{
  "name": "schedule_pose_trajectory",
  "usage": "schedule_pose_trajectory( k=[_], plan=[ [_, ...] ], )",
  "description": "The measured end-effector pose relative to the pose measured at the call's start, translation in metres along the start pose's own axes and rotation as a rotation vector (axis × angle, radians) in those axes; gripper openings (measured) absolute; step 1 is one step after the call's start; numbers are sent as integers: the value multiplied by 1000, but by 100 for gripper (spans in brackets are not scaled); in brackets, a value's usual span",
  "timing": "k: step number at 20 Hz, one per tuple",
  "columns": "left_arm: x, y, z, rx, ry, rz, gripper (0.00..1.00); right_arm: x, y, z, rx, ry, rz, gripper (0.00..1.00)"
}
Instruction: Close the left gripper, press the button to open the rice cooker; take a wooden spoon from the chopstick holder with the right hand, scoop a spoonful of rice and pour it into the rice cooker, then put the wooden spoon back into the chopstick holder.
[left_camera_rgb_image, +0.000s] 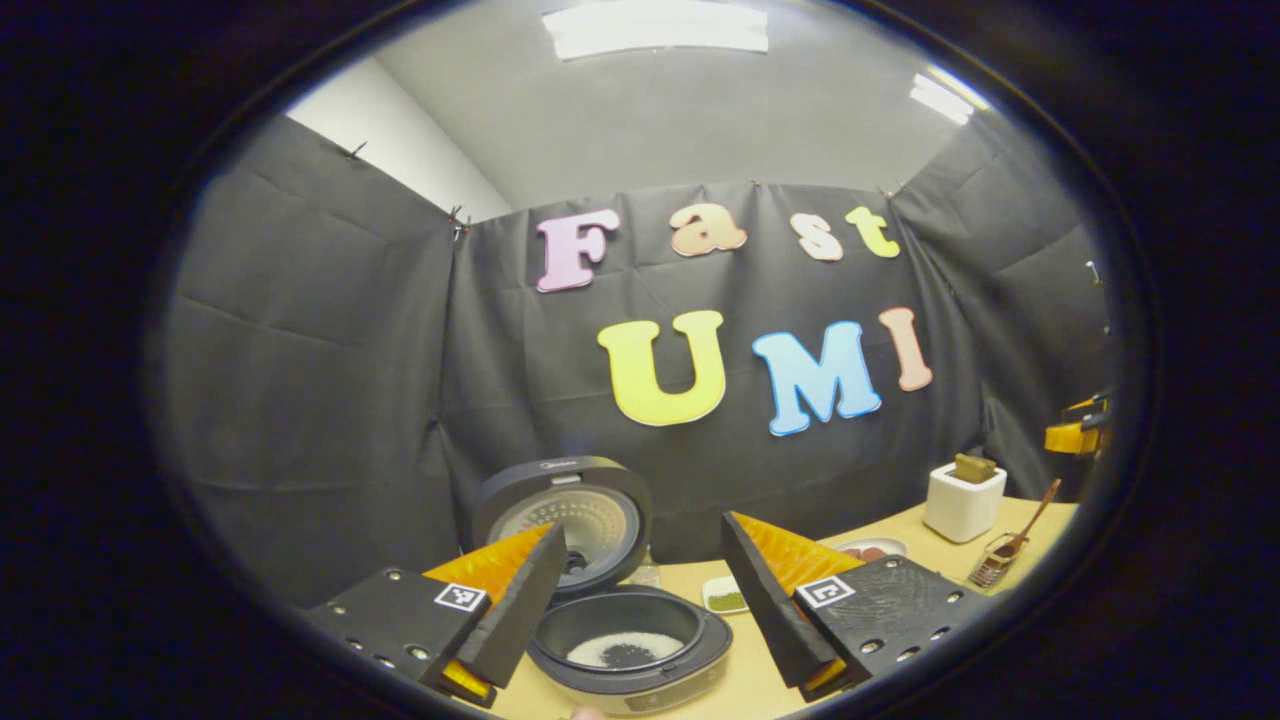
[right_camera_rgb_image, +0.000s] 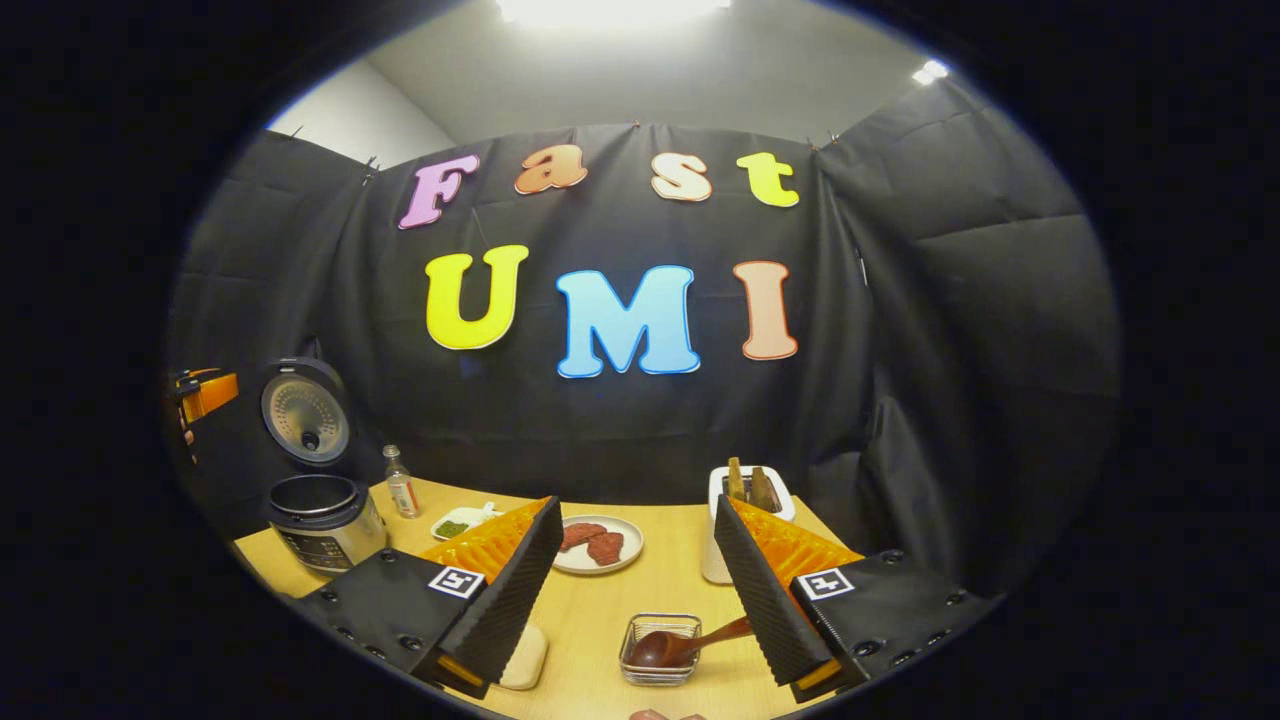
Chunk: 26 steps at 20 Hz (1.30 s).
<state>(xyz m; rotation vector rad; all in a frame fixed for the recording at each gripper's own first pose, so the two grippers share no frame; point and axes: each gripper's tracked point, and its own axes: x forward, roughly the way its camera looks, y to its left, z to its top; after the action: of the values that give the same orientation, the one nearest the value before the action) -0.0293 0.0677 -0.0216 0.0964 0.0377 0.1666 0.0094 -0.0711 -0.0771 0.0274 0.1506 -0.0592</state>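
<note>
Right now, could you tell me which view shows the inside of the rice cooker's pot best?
The left gripper view: it looks down into the open rice cooker, showing rice on the pot's bottom. The right gripper view shows the cooker far off at the left, lid raised, its inside not visible.

Left gripper (left_camera_rgb_image: 640, 600) fingers spread wide, nothing between them; right gripper (right_camera_rgb_image: 635, 590) fingers likewise apart, gripping nothing; both level, aimed toward far wall.
</note>
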Motion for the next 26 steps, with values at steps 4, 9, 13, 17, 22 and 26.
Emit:
schedule_pose_trajectory(
  k=[4, 9, 13, 17, 22, 26],
  plan=[
    [-5, -36, -9, -63, -7, -68, 98, 7, -32, -7, 49, 41, -57, 98],
    [-2, -57, -38, -86, 40, -72, 97, 14, -76, -28, 91, 57, -136, 98],
    [3, -62, -53, -157, 54, -83, 96, 13, -107, -56, 193, 62, -177, 98],
    [-2, -60, -63, -216, 50, -67, 96, 13, -112, -89, 278, 92, -149, 98],
    [-7, -54, -89, -262, 110, -48, 96, 28, -105, -125, 305, 126, -112, 98],
    [-11, -53, -97, -244, 133, -35, 96, 42, -87, -148, 381, 135, -59, 98]
  ],
)
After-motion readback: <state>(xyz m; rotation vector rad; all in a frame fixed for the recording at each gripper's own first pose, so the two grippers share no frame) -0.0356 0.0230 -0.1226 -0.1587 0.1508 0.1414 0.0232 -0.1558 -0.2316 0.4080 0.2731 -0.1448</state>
